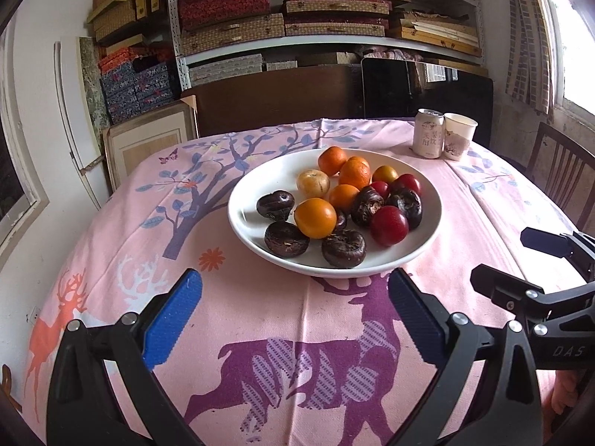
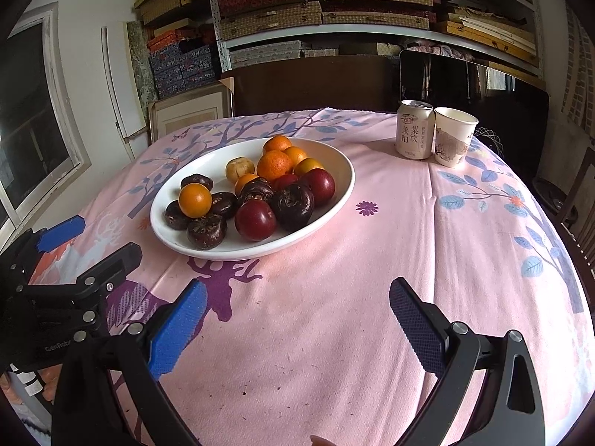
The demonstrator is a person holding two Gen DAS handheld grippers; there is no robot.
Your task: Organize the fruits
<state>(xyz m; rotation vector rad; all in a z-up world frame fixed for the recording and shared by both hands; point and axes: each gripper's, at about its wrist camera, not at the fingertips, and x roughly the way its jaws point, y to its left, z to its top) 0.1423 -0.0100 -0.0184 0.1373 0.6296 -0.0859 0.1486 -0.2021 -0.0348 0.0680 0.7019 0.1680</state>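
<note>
A white plate sits mid-table on the pink cloth. It holds small oranges, red round fruits, dark brown water chestnuts and one pale brown fruit, all mixed together. My left gripper hovers just short of the plate's near rim, open, nothing between its blue pads. My right gripper stands open and empty to the right of the plate, over bare cloth.
A drink can and a paper cup stand together at the table's far right. A wooden chair is beside the right edge. Shelves of boxes fill the wall behind.
</note>
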